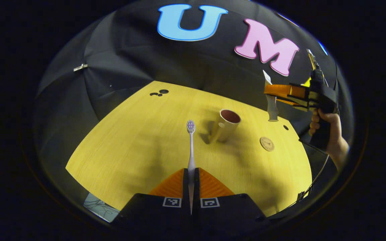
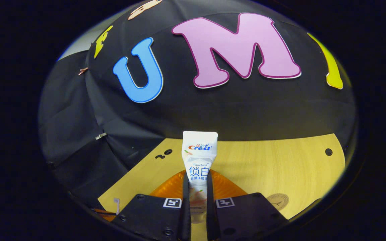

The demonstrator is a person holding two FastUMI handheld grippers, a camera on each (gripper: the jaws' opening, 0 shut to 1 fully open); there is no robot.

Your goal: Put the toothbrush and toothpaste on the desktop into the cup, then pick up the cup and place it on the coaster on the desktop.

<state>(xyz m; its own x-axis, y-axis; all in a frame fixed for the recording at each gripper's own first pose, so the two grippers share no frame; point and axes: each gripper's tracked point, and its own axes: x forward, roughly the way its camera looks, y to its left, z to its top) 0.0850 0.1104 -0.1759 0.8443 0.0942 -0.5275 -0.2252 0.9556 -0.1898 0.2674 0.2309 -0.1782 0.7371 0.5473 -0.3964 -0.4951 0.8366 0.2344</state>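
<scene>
Left fingers [image 1: 191,182] clamped on toothbrush [image 1: 191,147] handle: light, stiff, slim, best gripped low. Right fingers [image 2: 198,201] pinching toothpaste [image 2: 199,157] midway up the tube: soft, likely to buckle. Both aloft above desk [image 1: 139,147]; cup [image 1: 226,125] far centre, coaster [image 1: 267,144] right.
</scene>
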